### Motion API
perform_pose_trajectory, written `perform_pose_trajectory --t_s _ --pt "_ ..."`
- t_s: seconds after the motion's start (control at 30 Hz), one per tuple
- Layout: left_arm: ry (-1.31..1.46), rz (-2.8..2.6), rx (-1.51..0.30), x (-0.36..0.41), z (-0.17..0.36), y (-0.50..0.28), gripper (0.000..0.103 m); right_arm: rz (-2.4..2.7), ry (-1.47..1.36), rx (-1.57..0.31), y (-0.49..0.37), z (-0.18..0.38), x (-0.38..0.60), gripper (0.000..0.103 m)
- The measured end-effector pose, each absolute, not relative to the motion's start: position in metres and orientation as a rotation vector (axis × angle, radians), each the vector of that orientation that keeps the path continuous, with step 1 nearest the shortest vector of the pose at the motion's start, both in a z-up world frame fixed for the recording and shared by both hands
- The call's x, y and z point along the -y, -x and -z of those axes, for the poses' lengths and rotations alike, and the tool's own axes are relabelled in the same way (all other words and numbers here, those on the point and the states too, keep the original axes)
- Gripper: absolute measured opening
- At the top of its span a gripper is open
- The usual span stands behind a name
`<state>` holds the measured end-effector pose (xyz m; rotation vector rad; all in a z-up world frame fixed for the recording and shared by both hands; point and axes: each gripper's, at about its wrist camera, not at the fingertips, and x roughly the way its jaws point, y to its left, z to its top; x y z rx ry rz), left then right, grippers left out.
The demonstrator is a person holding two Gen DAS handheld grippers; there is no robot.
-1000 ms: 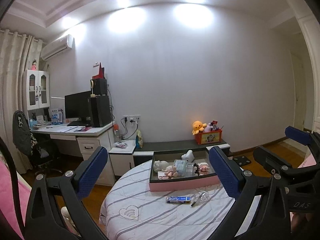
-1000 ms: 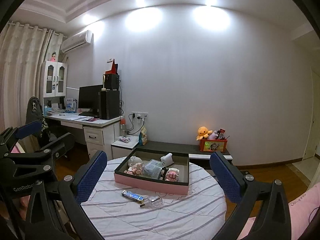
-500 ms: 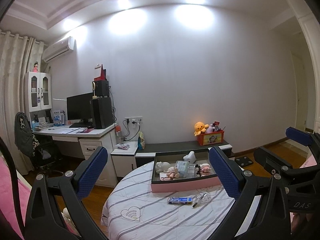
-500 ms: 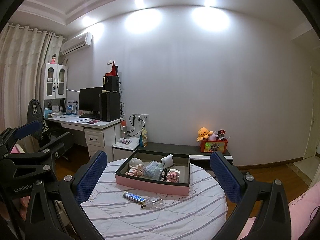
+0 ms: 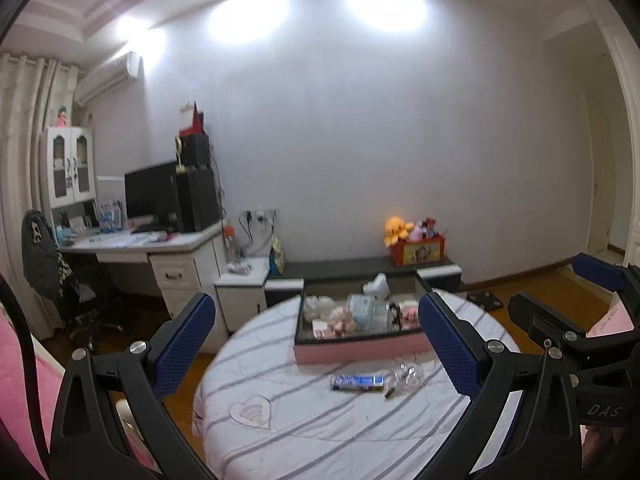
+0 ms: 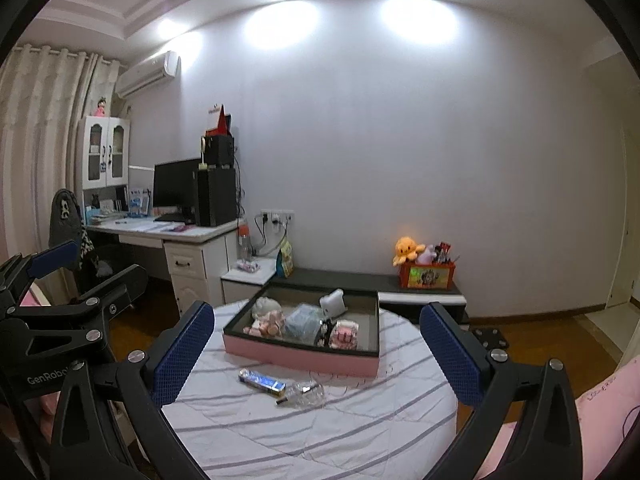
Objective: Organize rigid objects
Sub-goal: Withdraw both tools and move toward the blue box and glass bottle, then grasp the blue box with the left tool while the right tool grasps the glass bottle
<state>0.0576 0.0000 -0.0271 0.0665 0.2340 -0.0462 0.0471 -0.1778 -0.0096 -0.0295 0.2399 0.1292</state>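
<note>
A pink box [image 5: 360, 350] [image 6: 300, 354] with several small toys inside stands on a round table with a striped cloth [image 5: 320, 420] [image 6: 320, 432]. In front of it lie a blue flat packet [image 5: 357, 381] [image 6: 262, 383] and a clear small bottle [image 5: 404, 378] [image 6: 306, 393]. My left gripper [image 5: 316, 344] is open and empty, held above the table's near side. My right gripper [image 6: 316, 354] is open and empty too, apart from the objects. The right gripper shows at the right edge of the left wrist view [image 5: 560, 304], and the left gripper at the left edge of the right wrist view [image 6: 86, 276].
A white desk [image 6: 192, 236] with a monitor and black speakers stands at the left wall, with a dark chair [image 6: 72, 232] beside it. A low dark bench [image 6: 360, 280] behind the table carries an orange toy box [image 6: 426, 274]. Pink bedding [image 5: 24, 380] lies at the lower left.
Both views have tilted down and moved a little nearer the table. The objects sit lower and larger in view. Both grippers stay open.
</note>
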Motion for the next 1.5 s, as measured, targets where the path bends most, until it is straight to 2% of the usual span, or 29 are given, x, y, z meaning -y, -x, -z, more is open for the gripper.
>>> perform_pose_trajectory --t_s 0.6,1.07,1.2,1.23,1.37,1.5 --pt "-0.046 0.08 -0.723 0.004 0.17 -0.194 0.103 -0.166 -0.022 -0.642 -0.169 0.143 0.188 0.103" --pt "-0.036 0.019 -0.819 -0.027 0.207 -0.238 0.103 -0.289 -0.02 -0.911 -0.251 0.197 0.16 0.103" --pt "-0.026 0.051 -0.833 -0.024 0.21 -0.244 0.103 -0.248 0.06 -0.951 -0.264 0.204 0.152 0.103" --pt "-0.035 0.06 -0.835 -0.021 0.211 -0.245 0.103 -0.24 0.078 -0.95 -0.264 0.204 0.15 0.101" --pt "-0.054 0.109 -0.838 -0.006 0.211 -0.246 0.103 -0.233 0.098 -0.926 -0.26 0.2 0.155 0.076" --pt "-0.062 0.163 -0.848 0.012 0.209 -0.249 0.103 -0.226 0.053 -0.918 -0.252 0.197 0.178 0.076"
